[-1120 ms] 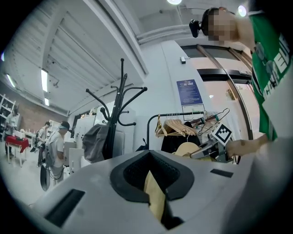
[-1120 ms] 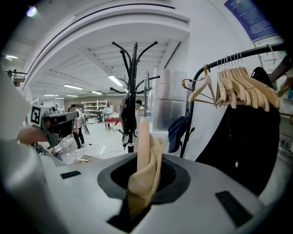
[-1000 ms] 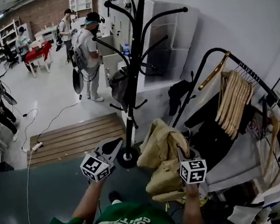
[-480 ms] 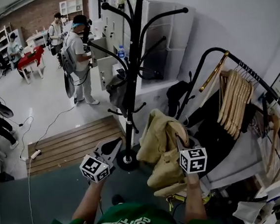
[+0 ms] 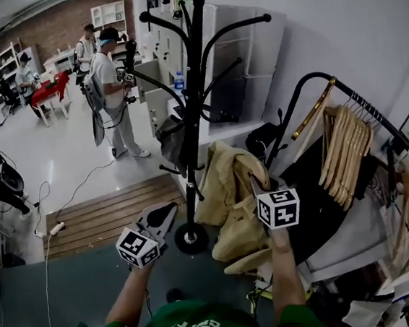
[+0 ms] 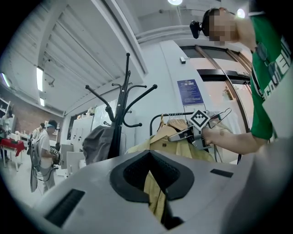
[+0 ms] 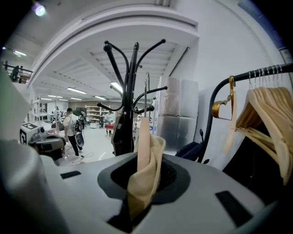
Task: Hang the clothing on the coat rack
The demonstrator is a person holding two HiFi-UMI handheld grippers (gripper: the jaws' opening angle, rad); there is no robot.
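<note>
A tan jacket [image 5: 229,193] on a hanger hangs from my right gripper [image 5: 254,183], which is shut on its collar and the hanger neck [image 7: 143,137]. The hanger's metal hook [image 7: 146,84] points up toward the black coat rack [image 5: 193,88], just left of the jacket. A grey bag [image 5: 173,137] hangs on a lower arm of the rack. My left gripper [image 5: 169,211] hovers by the rack's round base [image 5: 191,238], apart from the jacket. Its jaws stand a little apart, holding nothing. The jacket [image 6: 169,141] shows beyond them.
At the right a black garment rail [image 5: 312,82] carries several wooden hangers [image 5: 340,145] and dark clothes [image 5: 318,205]. A wooden pallet [image 5: 107,209] lies left of the rack. People [image 5: 112,82] stand farther back on the open floor.
My right gripper has lifted the jacket higher and closer to the coat rack. The left gripper has stayed near the rack's base.
</note>
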